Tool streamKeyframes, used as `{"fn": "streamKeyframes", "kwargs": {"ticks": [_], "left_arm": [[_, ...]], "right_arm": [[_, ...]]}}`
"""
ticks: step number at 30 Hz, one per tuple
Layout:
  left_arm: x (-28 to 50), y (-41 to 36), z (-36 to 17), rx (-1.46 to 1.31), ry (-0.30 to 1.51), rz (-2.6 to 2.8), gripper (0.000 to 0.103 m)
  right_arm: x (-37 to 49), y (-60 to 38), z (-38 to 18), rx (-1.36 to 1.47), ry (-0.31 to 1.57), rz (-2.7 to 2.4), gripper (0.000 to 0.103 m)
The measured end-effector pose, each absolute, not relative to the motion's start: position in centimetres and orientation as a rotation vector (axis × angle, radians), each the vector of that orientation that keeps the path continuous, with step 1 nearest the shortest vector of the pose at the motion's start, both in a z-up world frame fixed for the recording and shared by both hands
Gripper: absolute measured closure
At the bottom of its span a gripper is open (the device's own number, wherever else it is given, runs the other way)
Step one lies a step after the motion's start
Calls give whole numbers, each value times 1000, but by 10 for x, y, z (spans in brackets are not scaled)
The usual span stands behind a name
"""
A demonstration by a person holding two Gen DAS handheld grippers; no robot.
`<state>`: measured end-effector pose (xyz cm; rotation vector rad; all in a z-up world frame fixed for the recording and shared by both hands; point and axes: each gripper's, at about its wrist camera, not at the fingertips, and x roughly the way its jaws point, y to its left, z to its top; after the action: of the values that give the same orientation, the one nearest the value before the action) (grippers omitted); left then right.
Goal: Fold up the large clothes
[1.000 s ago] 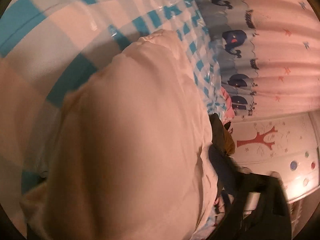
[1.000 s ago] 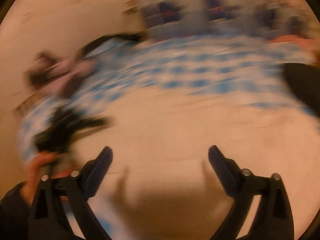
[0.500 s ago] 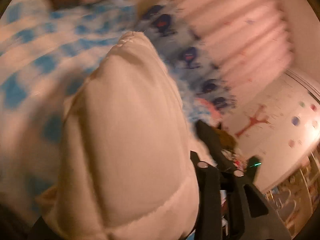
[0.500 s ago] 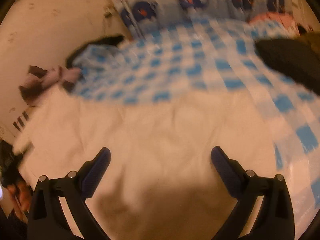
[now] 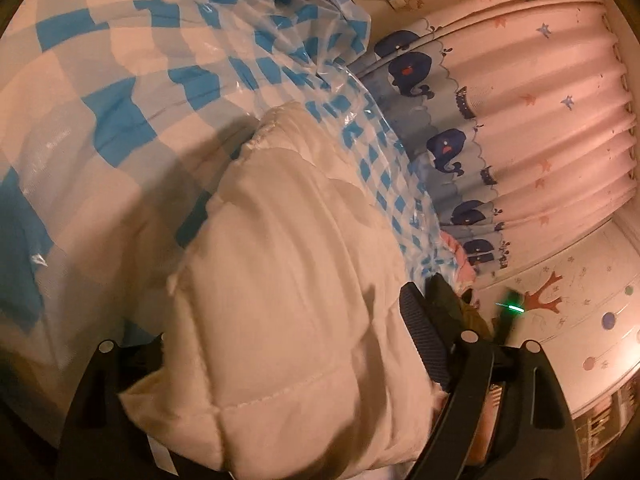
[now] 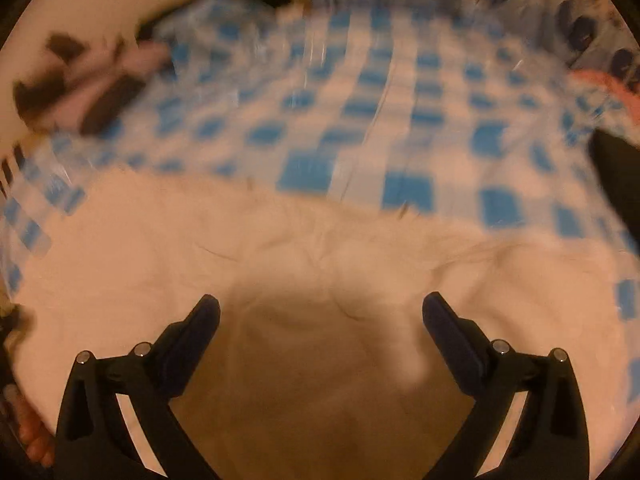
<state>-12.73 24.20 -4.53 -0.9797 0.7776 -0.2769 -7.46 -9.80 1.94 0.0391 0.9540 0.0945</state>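
A puffy white quilted garment (image 5: 280,280) lies on a blue-and-white checked sheet (image 5: 120,100). My left gripper (image 5: 280,344) is wide open, its fingers (image 5: 424,332) standing either side of a thick fold of the garment; the left finger is mostly hidden behind the fabric. In the right wrist view the same white garment (image 6: 320,264) spreads flat under my right gripper (image 6: 320,312), which is open and empty just above it. That view is blurred.
A pink curtain with blue whales (image 5: 500,120) hangs past the bed's far edge. Dark and pink clothes (image 6: 88,84) lie at the sheet's far left corner. A dark garment (image 6: 616,176) lies at the right. A dark item (image 5: 452,300) lies beside the left gripper.
The left gripper has drawn back and tilted, so its fingers now show around the white fold. The right gripper stays open and has moved over the garment.
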Motion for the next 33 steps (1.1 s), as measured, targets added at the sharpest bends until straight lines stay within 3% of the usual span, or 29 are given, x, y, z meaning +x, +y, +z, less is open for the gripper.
{"fn": "streamKeyframes", "kwargs": {"ticks": [2, 5, 7, 12, 15, 18, 22, 24, 27, 30, 33], "left_arm": [[-122, 245, -54, -1001, 787, -269, 25], [-117, 240, -64, -1025, 805, -277, 27], [-119, 235, -60, -992, 806, -279, 33], [-123, 239, -64, -980, 808, -291, 47], [-126, 236, -63, -969, 798, -295, 51], [-131, 237, -59, -956, 795, -288, 54], [-129, 238, -64, -973, 796, -281, 54], [-129, 238, -66, -985, 799, -261, 42], [-127, 238, -69, -1022, 803, -226, 37], [-122, 233, -65, -1009, 797, -265, 37], [-119, 228, -61, -971, 809, -266, 37]], "right_arm": [[-93, -107, 19, -5, 885, 1, 6], [-74, -109, -42, -65, 1030, 4, 5], [-72, -117, -28, -13, 1055, 21, 6], [-141, -102, 33, 34, 861, 110, 6], [-148, -76, -31, -95, 982, 138, 5], [-142, -89, -19, 1, 1013, 161, 6], [-137, -83, 50, -21, 814, 145, 6], [-107, -77, 60, -94, 795, 70, 6], [-41, -74, 18, -158, 918, -26, 6], [2, -80, -53, -131, 1162, 32, 6], [-13, -84, -26, -115, 1115, 32, 6]]}}
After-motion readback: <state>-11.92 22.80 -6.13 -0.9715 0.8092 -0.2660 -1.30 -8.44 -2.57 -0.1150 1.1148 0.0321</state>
